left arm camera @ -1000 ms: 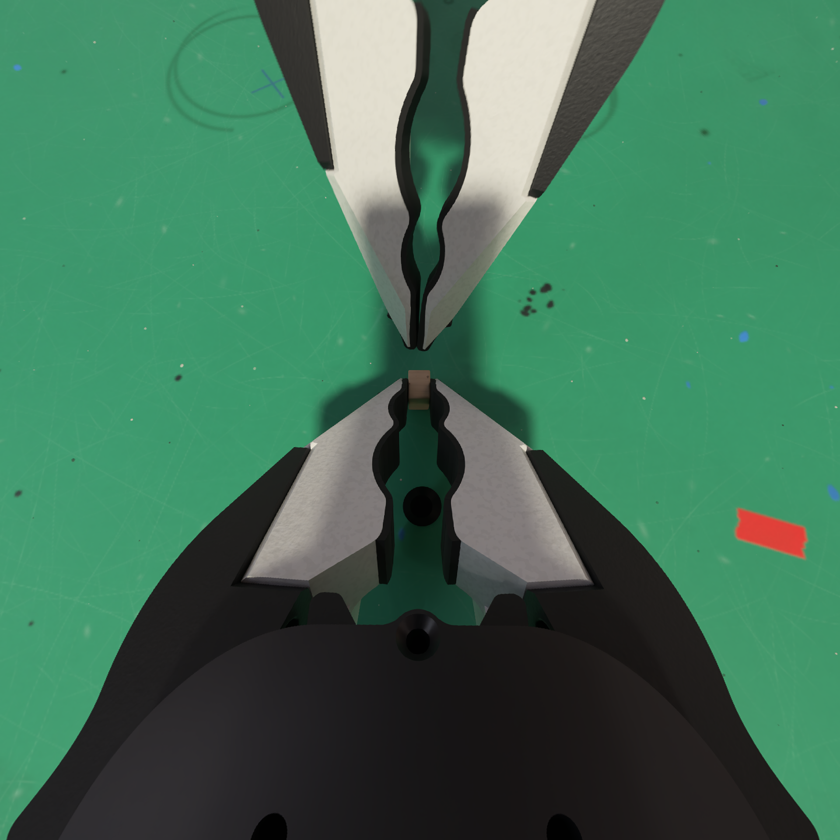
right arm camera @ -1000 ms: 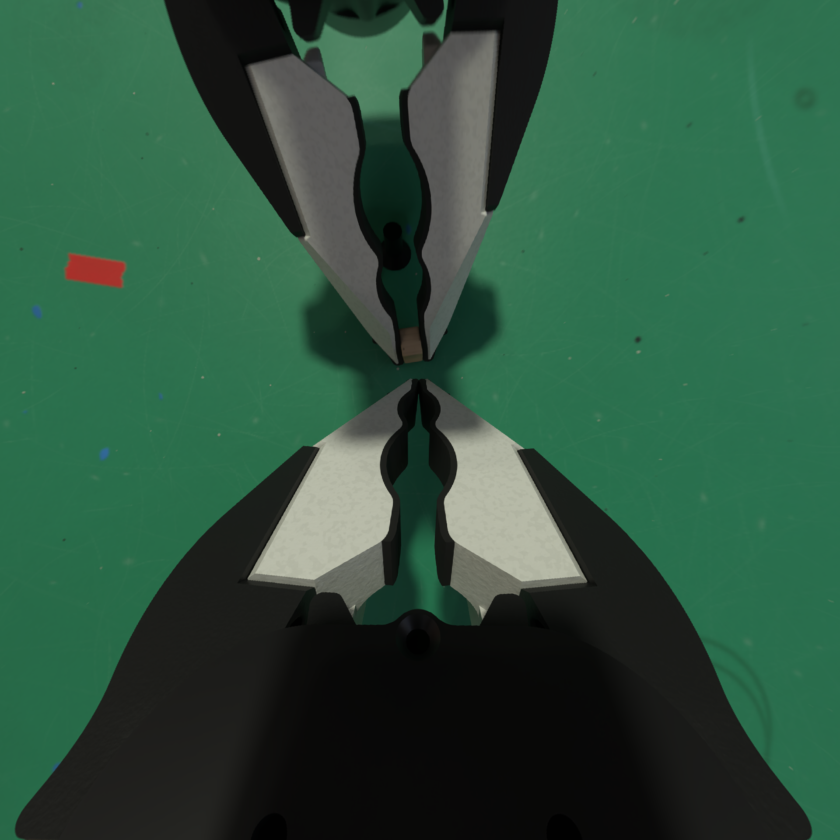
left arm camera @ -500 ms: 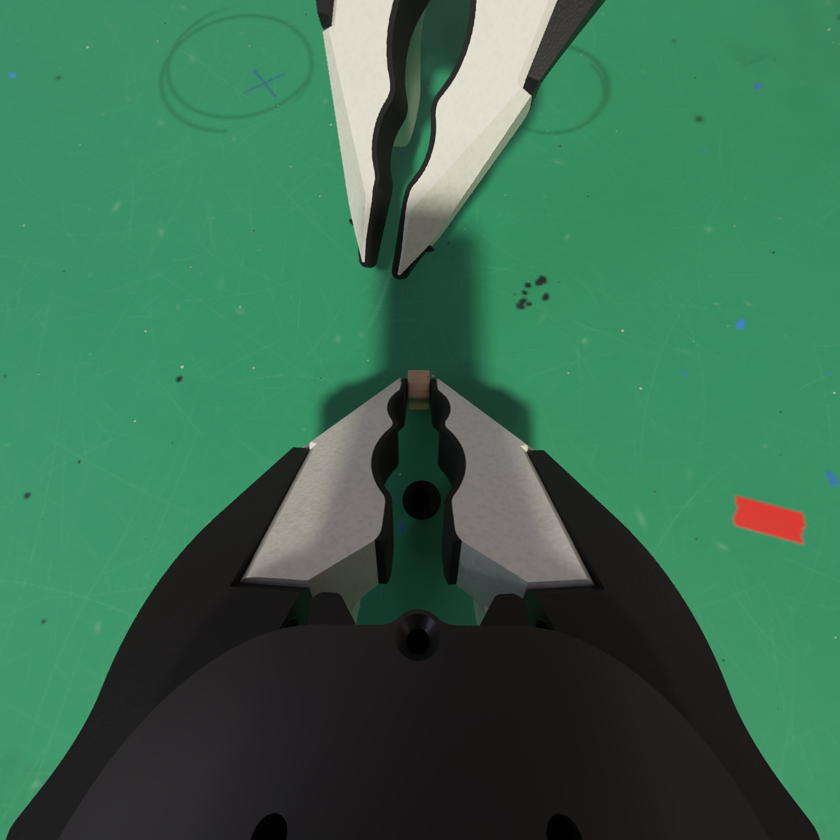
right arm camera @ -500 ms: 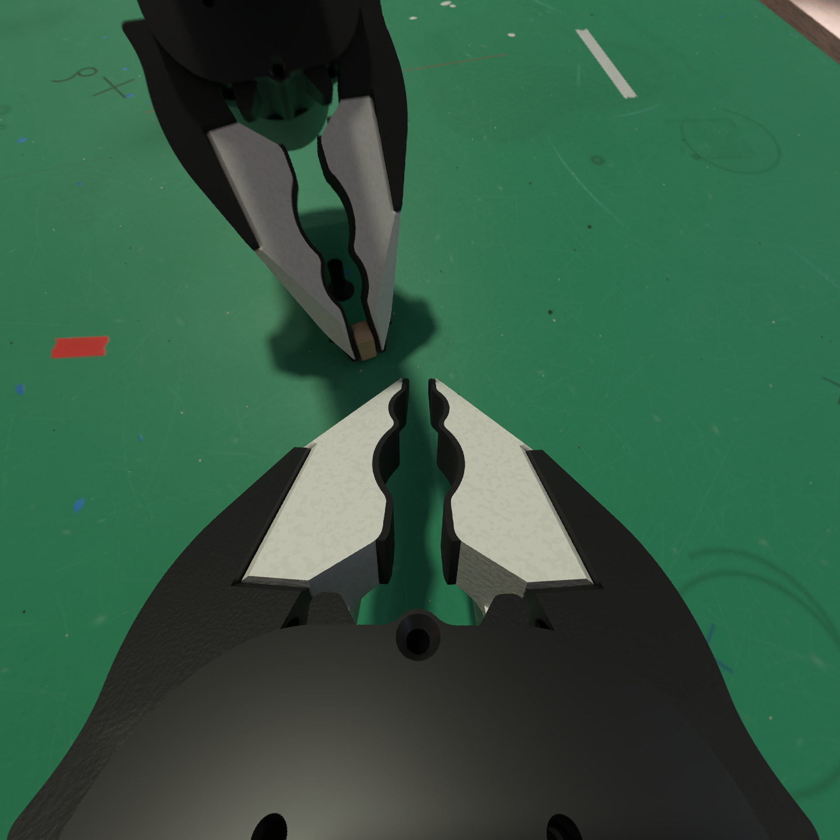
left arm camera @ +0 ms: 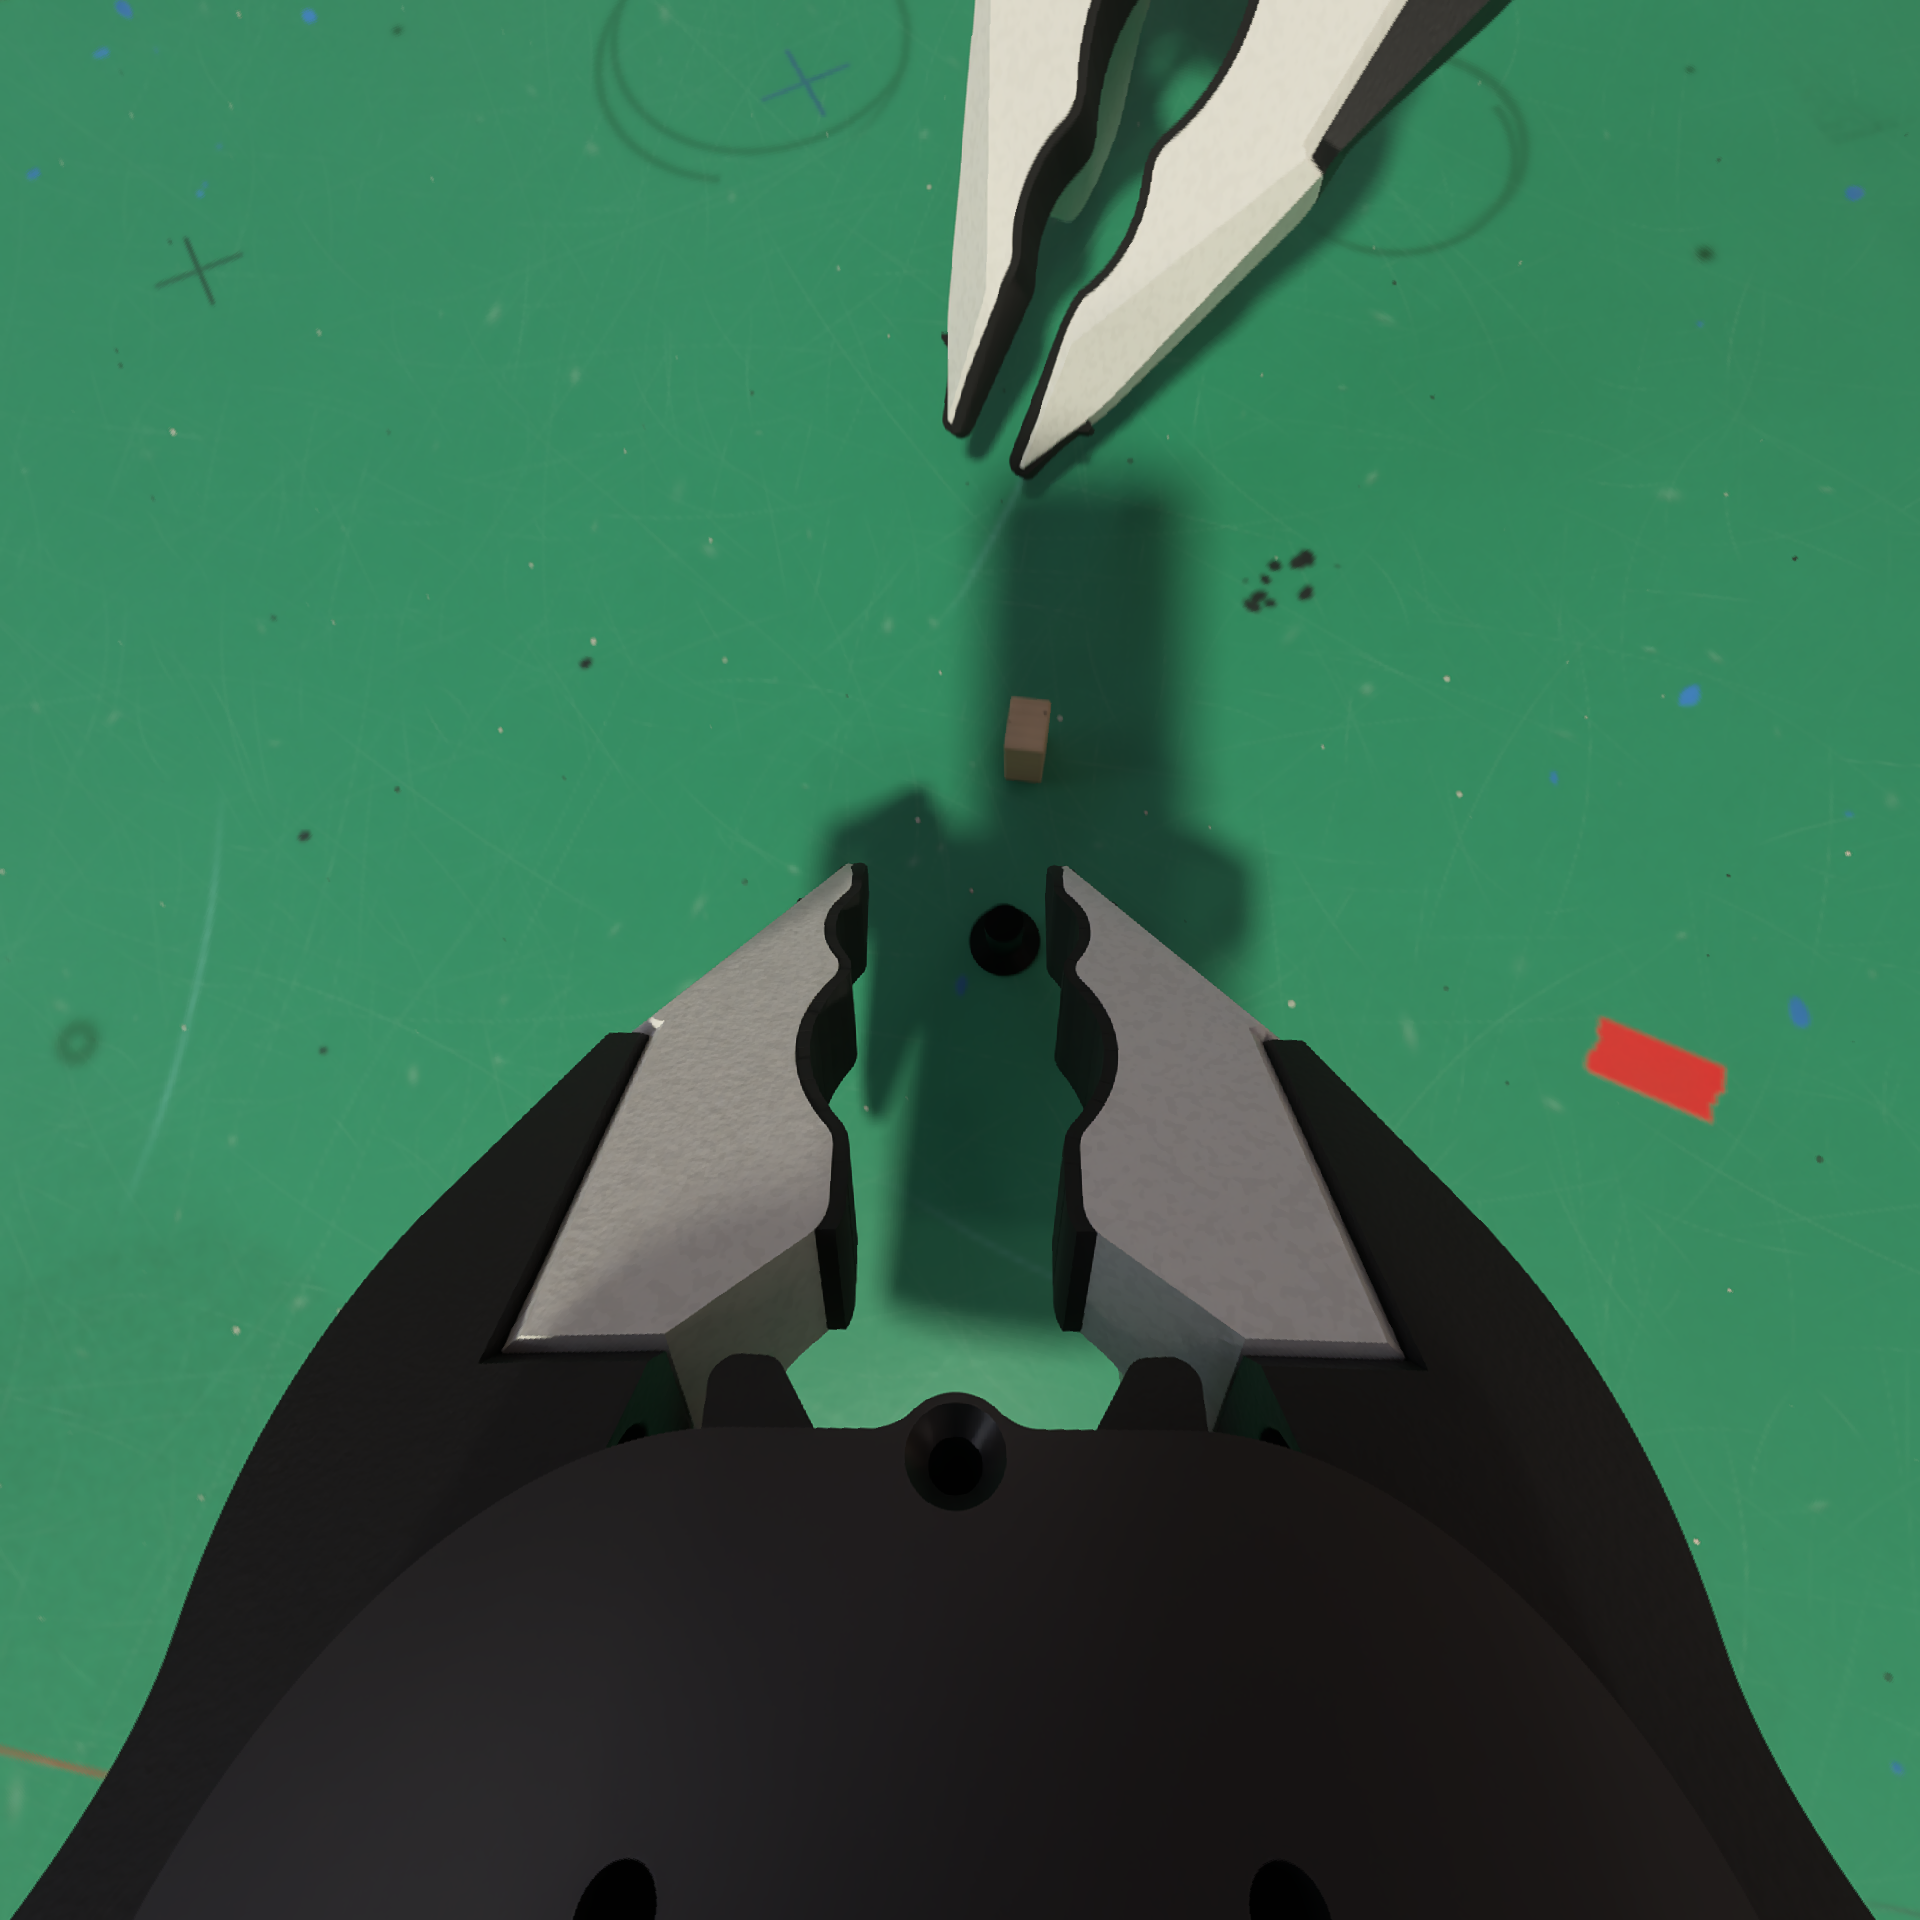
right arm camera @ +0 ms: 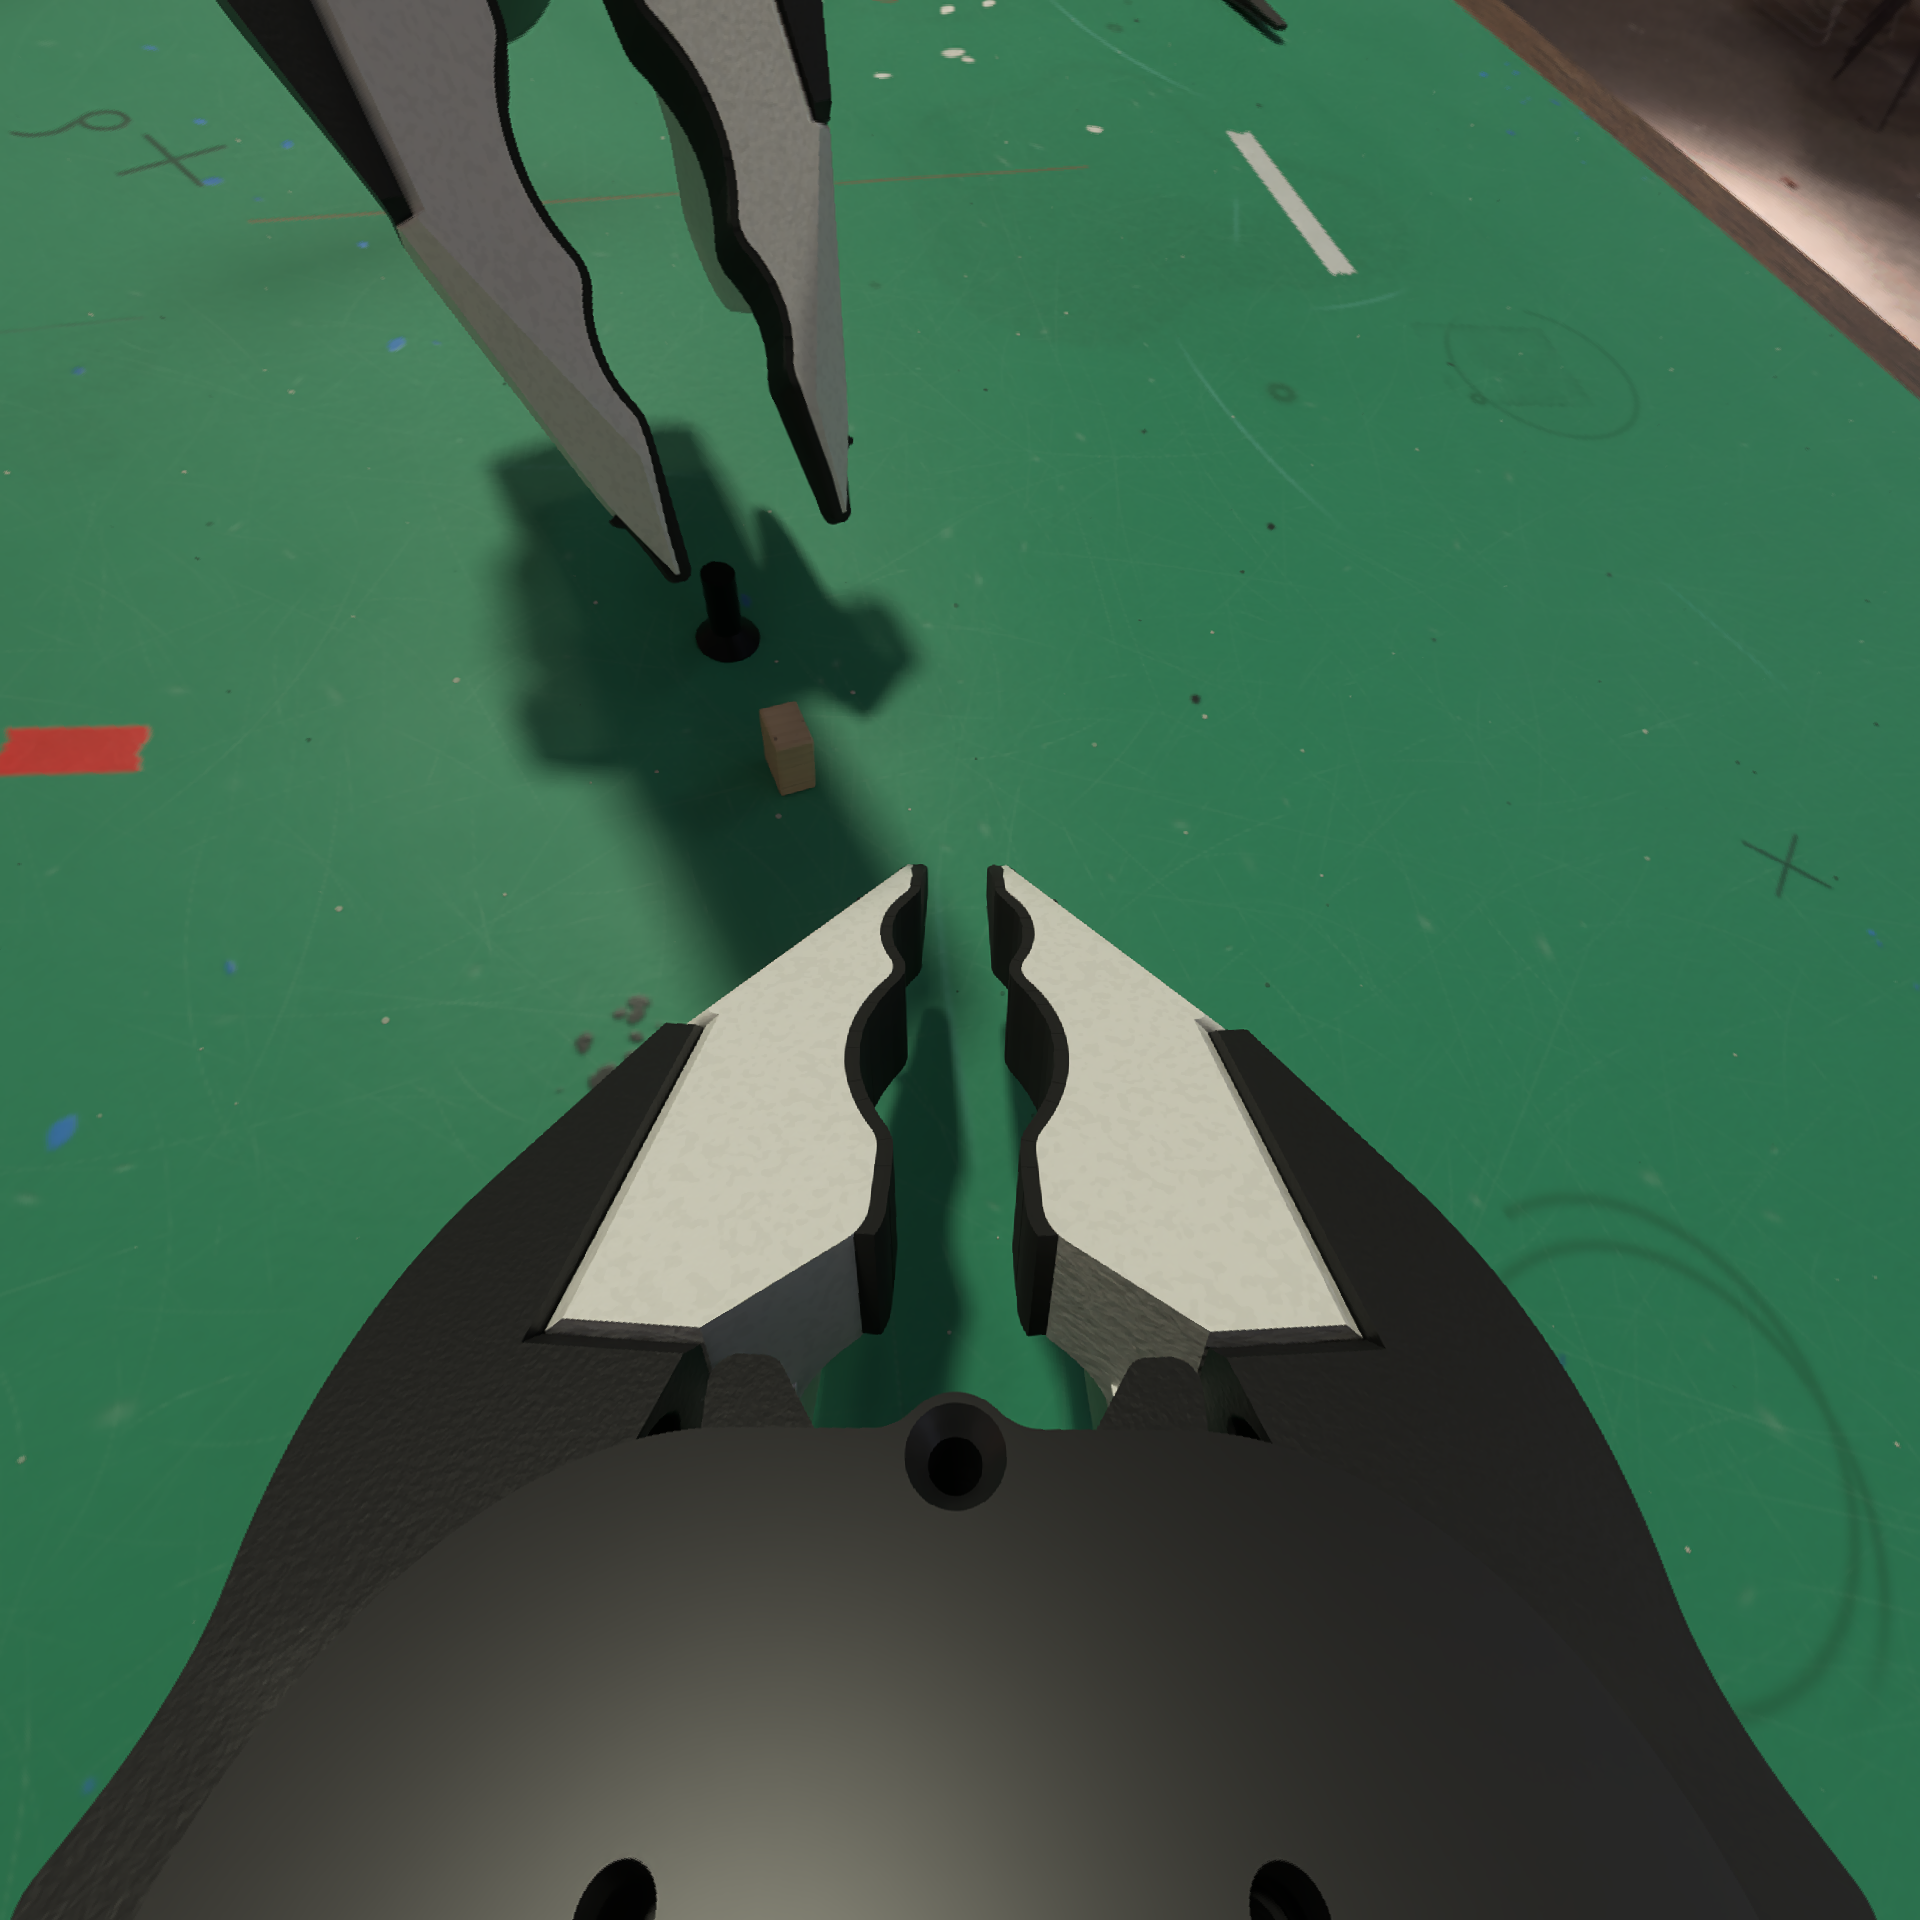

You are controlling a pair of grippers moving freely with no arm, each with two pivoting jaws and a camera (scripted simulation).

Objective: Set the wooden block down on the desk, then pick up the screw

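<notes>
The small wooden block (left arm camera: 1027, 739) stands free on the green desk mat, also seen in the right wrist view (right arm camera: 788, 746). The black screw (left arm camera: 1004, 940) stands on its head below and between my left gripper's tips; it also shows in the right wrist view (right arm camera: 724, 618). My left gripper (left arm camera: 956, 871) is open and empty above the screw, and shows across in the right wrist view (right arm camera: 758, 540). My right gripper (right arm camera: 956, 871) is slightly open and empty, short of the block; it appears in the left wrist view (left arm camera: 992, 442).
A red tape strip (left arm camera: 1654, 1068) lies on the mat to the right, on the left in the right wrist view (right arm camera: 75, 750). A white strip (right arm camera: 1290, 203) and the desk's wooden edge (right arm camera: 1704, 197) are far right. Pen circles and crosses mark the mat.
My left gripper opened and let the wooden block go onto the mat, then rose. My right gripper backed away from it and stayed slightly open.
</notes>
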